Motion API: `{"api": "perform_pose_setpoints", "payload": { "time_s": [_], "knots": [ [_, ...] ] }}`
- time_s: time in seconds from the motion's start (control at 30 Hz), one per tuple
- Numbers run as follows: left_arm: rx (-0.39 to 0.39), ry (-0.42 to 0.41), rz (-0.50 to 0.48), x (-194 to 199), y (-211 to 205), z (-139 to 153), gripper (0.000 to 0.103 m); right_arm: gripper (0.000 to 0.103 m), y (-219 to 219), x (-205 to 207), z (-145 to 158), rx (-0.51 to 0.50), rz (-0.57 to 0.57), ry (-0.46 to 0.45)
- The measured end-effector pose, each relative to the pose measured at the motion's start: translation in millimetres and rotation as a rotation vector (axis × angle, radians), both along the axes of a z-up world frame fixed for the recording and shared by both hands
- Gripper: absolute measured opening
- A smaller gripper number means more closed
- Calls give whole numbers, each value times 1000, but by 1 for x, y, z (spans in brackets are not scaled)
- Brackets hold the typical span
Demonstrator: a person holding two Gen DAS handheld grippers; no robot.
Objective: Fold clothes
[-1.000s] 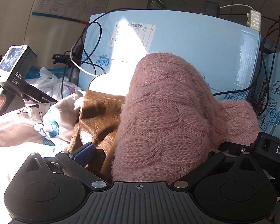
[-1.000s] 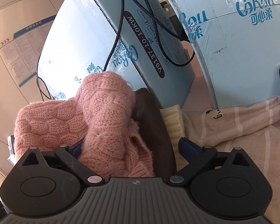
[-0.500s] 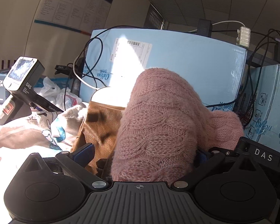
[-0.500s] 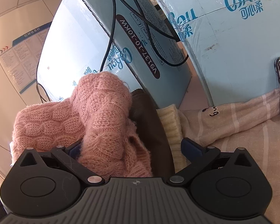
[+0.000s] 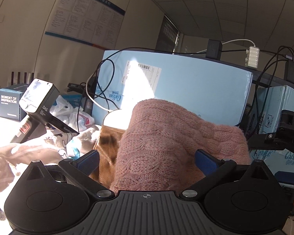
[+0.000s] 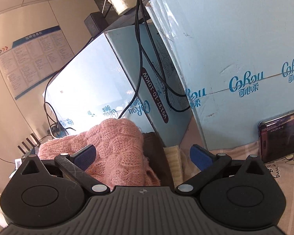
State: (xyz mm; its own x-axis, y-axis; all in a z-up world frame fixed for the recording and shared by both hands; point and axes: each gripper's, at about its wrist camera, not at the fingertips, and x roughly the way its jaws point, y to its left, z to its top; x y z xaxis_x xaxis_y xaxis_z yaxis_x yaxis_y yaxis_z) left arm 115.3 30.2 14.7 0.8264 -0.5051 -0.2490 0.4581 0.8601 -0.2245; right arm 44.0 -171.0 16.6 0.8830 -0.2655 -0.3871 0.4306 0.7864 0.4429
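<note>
Over the last second both grippers have spread their blue pads and drawn back from the pink sweater (image 5: pixel 166 143). A second ago the left gripper (image 5: pixel 146 161) had knit bunched between its pads, and the right gripper (image 6: pixel 142 155) had the cloth crowding its left pad. Now both stand wide open, and the sweater lies between the pads with neither one pinching it. I judge that a let-go: the bundle has been set down on the pile and sits there on its own (whether more folds are due, these views cannot settle).

The sweater is a thick cable knit, fuzzy and soft, humped into a rounded mound. It rests on a brown garment (image 5: pixel 107 143), smooth and suede-like. To its right, in the right view, a ribbed cream knit (image 6: pixel 174 162) lies beside it on a striped cloth (image 6: pixel 284 168). Far behind stand hard, glossy blue boxes (image 5: pixel 196 90) draped with cables. At far left a spare gripper (image 5: pixel 37 105) lies on crumpled printed cloth.
</note>
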Motion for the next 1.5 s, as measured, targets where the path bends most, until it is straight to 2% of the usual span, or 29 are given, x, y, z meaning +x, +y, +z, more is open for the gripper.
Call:
{"api": "perform_pose_setpoints", "payload": {
  "time_s": [0.07,0.13,0.23,0.37,0.57,0.9,1.0,1.13,1.33,1.5],
  "knots": [
    [28,12,45,-4,-2,16,103,103,2,-4,8,-8,16,28],
    [96,7,87,-12,-8,37,103,103,2,-8,13,-12,39,39],
    [169,2,82,-21,-15,61,103,103,2,-12,18,-25,53,54],
    [251,-53,143,-33,-24,82,103,103,0,-16,20,-40,32,52],
    [242,-83,171,-29,-18,81,103,103,2,-12,17,-70,19,67],
    [225,-131,215,-20,-8,78,103,103,18,5,4,-159,-18,168],
    [179,-170,214,-22,-3,82,103,103,24,7,2,-182,-14,181],
    [143,-177,228,-22,5,84,103,103,28,6,3,-191,-18,187],
    [202,-226,276,-22,-1,80,103,103,31,4,6,-196,3,182],
    [163,-233,296,-23,5,81,103,103,32,6,5,-193,-5,208]
  ]
}}
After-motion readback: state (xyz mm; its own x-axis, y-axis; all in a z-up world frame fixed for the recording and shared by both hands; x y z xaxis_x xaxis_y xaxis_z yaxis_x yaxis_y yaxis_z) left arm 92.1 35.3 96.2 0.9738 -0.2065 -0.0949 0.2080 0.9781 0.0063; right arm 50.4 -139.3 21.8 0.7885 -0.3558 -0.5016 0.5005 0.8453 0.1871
